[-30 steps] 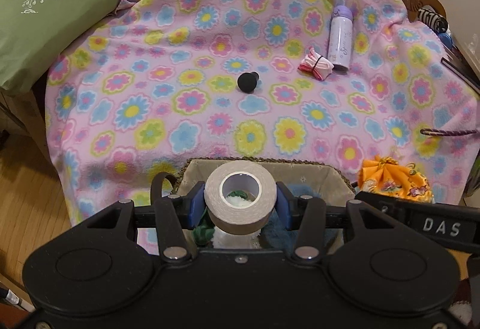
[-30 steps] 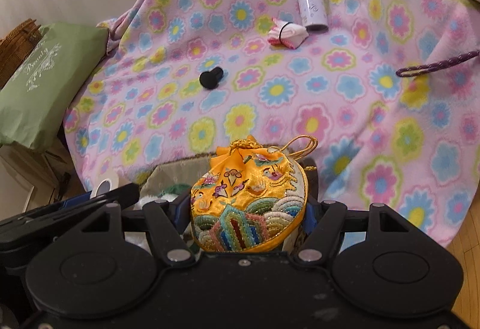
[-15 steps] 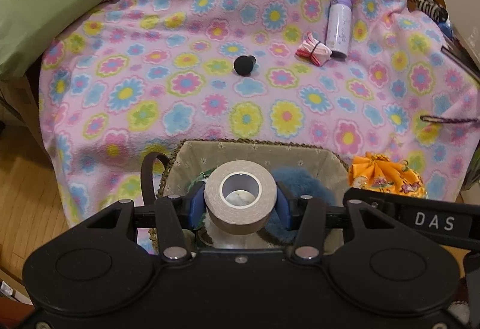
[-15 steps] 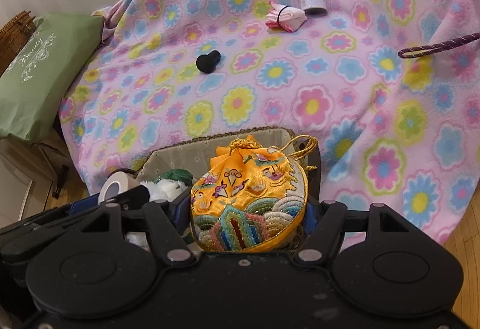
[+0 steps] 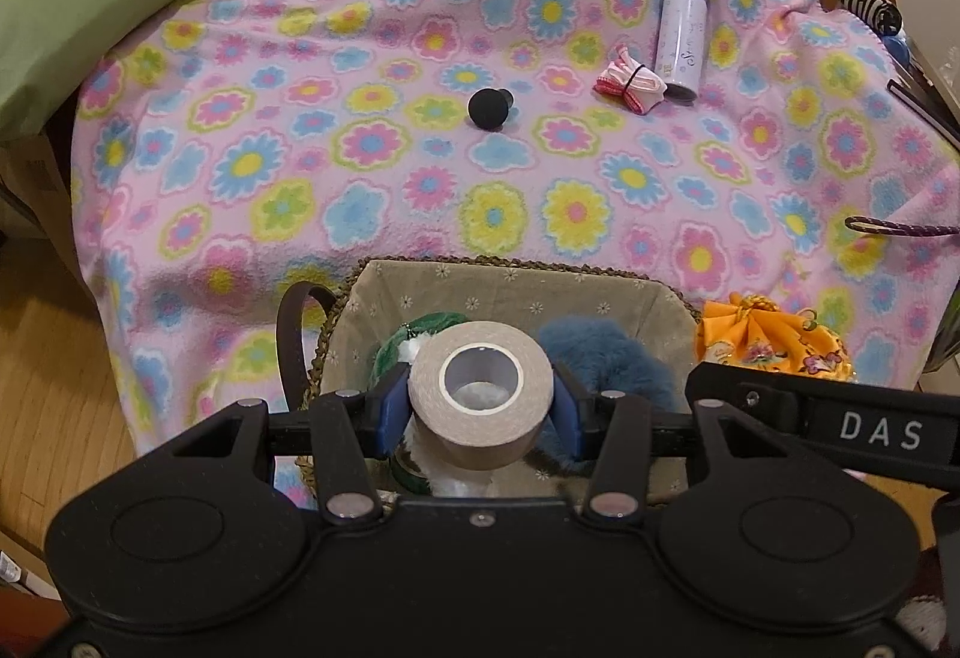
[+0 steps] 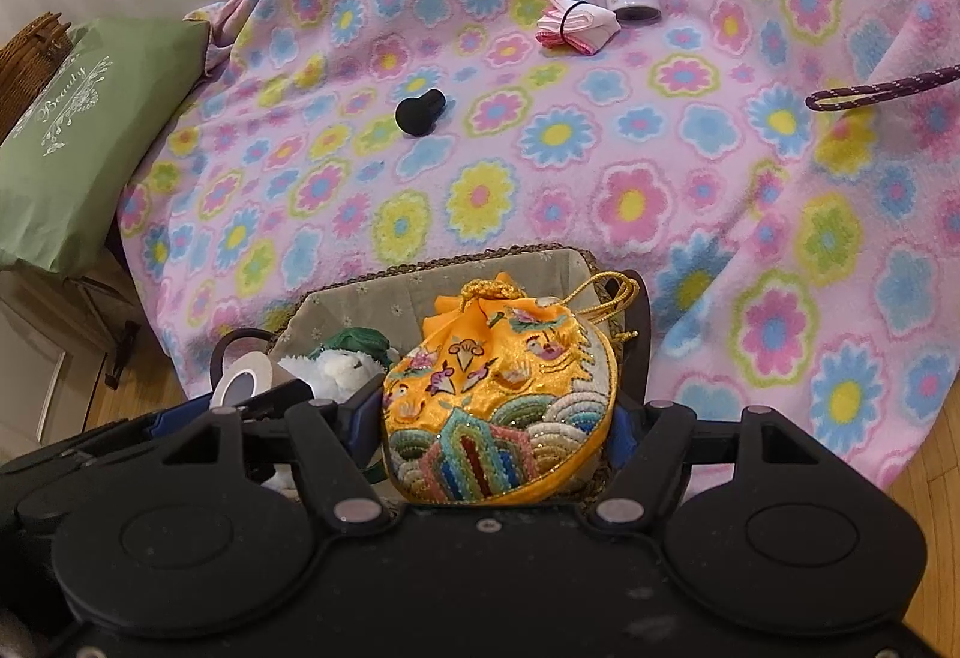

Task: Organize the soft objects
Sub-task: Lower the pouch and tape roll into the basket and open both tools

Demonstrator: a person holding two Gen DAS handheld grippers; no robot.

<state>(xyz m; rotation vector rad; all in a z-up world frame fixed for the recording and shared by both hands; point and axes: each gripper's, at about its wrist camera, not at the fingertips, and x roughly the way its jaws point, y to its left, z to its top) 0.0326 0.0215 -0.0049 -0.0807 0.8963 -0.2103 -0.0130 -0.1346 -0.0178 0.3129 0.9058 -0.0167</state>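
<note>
- Left wrist view: left gripper (image 5: pixel 480 406) closed on a tape roll (image 5: pixel 480 397), core facing the camera, held over the basket (image 5: pixel 510 286) at 6 o'clock.
- Basket already holds a green item (image 5: pixel 414 334), something white and fluffy, and a blue fur piece (image 5: pixel 606 358).
- Pouch (image 5: pixel 774 343) at 4 o'clock, beside the basket rim.
- On the blanket (image 5: pixel 300 166): black knob (image 5: pixel 487 107) at centre, pink cloth (image 5: pixel 630 84) and bottle (image 5: pixel 681 36) at 1 o'clock, cord (image 5: pixel 900 227) at 3 o'clock.
- Right wrist view: right gripper (image 6: pixel 498 418) clamped on the pouch (image 6: pixel 498 400), over the basket's (image 6: pixel 420 286) right end.
- White plush (image 6: pixel 336 367) inside, at 8 o'clock.
- Judged partway: two items held for dropping; pink cloth (image 6: pixel 576 24) left out.
</note>
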